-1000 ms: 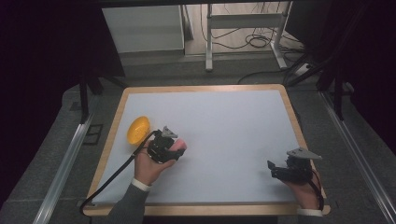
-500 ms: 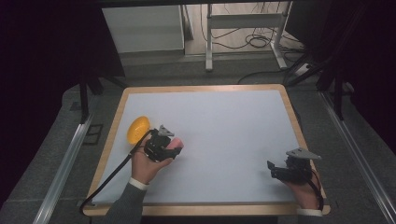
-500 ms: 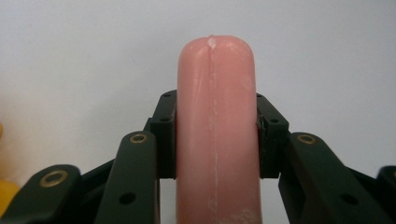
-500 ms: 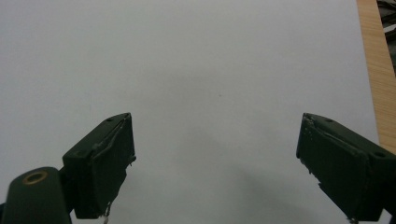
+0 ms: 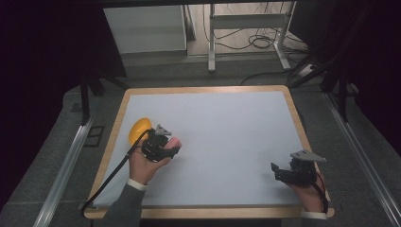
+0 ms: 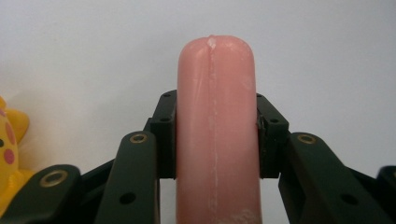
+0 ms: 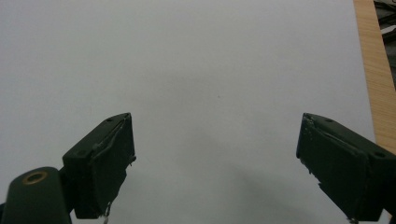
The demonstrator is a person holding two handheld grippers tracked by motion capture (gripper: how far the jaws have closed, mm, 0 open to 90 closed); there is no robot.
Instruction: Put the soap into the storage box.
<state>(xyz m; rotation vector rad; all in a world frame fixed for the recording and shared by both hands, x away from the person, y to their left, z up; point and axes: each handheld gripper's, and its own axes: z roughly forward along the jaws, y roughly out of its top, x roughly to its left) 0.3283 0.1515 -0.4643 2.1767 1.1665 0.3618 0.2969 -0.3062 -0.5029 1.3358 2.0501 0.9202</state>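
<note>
Left tool (image 6: 215, 140) is clamped on the pink sausage (image 6: 215, 116) mid-length, which I judge light, smooth and squashy, so I'd squeeze gently; right tool (image 7: 215, 163) gapes wide.

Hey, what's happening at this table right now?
A person works at a white-topped table with a gripper in each hand. The left gripper is shut on a pink sausage-shaped toy, close beside a yellow toy near the table's left edge. The right gripper rests open over bare tabletop, holding nothing.
</note>
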